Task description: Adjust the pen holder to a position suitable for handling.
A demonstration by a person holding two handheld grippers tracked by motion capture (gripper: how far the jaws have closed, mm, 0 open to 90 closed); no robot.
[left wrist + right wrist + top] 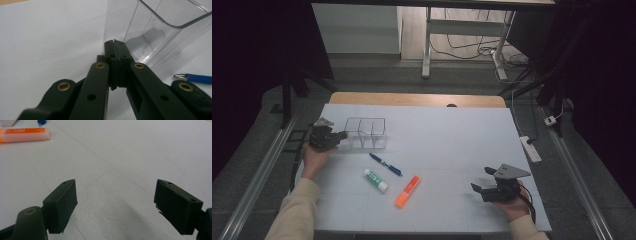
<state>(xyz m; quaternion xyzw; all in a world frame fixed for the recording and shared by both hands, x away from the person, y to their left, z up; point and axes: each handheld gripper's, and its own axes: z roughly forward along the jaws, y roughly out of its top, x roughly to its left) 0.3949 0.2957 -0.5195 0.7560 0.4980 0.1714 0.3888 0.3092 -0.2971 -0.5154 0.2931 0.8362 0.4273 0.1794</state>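
High view: near the left edge of the white worktop (452, 130), the left gripper (343, 135) meets the left wall of a clear compartmented organiser (366, 133), while the right gripper (480, 180) rests near the front right corner, jaws spread, with a blue pen (385, 164), a glue stick (376, 180) and an orange highlighter (407, 191) lying between the two. Left gripper view: the jaws are pressed together, pinching the organiser's thin clear wall (117, 22), and the pen tip (182, 76) lies just beside it. Right gripper view: the jaws stand wide apart over bare worktop (130, 157), the highlighter (23, 134) lying well beyond them.
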